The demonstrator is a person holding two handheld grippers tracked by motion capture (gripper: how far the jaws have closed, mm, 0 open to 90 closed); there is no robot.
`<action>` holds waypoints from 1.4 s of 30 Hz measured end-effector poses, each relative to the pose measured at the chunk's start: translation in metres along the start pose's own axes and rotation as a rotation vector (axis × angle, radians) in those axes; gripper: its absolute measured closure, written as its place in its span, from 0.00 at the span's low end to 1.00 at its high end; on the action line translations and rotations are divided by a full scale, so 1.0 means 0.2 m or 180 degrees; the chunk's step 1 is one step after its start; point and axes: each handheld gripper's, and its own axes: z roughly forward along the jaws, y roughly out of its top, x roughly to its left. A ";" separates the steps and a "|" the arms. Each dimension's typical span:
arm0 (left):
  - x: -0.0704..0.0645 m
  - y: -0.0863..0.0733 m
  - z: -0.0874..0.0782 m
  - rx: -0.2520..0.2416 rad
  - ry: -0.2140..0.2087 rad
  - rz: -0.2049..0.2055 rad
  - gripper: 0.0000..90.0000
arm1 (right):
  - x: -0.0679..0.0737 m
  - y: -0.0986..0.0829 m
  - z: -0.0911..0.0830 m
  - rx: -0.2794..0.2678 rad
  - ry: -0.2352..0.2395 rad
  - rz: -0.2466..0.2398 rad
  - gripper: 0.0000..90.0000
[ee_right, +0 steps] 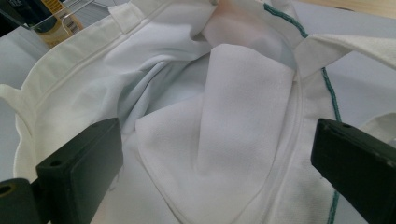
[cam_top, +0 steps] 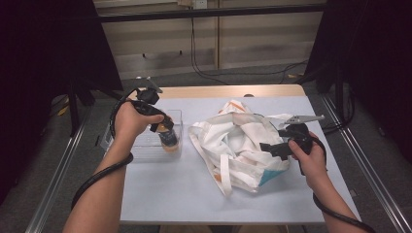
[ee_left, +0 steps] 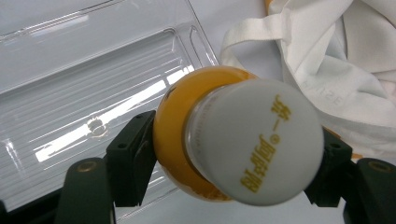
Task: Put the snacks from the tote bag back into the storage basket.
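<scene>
A small bottle (cam_top: 168, 139) of orange drink with a white cap (ee_left: 254, 140) is clamped at its shoulder by my left gripper (cam_top: 163, 127), which is shut on it. The bottle hangs at the right end of a clear plastic tray (cam_top: 144, 145), and the left gripper view shows the tray's ribbed floor (ee_left: 70, 93) under it. A crumpled white tote bag (cam_top: 238, 141) with orange and teal patches lies mid-table. My right gripper (cam_top: 270, 148) is at the bag's right side, open. Its jaws straddle the bag's white lining (ee_right: 210, 93) without touching it.
The pale blue table top (cam_top: 170, 194) has bare room in front of the tray and bag. The bag's strap (ee_left: 243, 42) lies close to the tray's right edge. Metal rails (cam_top: 58, 170) run along both sides, and black cables (cam_top: 233, 73) lie on the floor behind.
</scene>
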 end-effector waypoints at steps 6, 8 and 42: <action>-0.01 0.00 0.02 0.0023 0.0021 0.0041 0.34 | 0.00 0.00 -0.01 -0.0024 -0.0005 -0.0010 0.03; -0.01 -0.01 0.03 0.0009 0.0023 0.0000 0.34 | 0.00 0.00 -0.01 -0.0021 -0.0008 -0.0009 0.03; 0.01 -0.05 0.10 0.0052 0.0027 -0.0006 0.34 | 0.01 0.00 0.02 0.0023 0.0019 -0.0018 0.03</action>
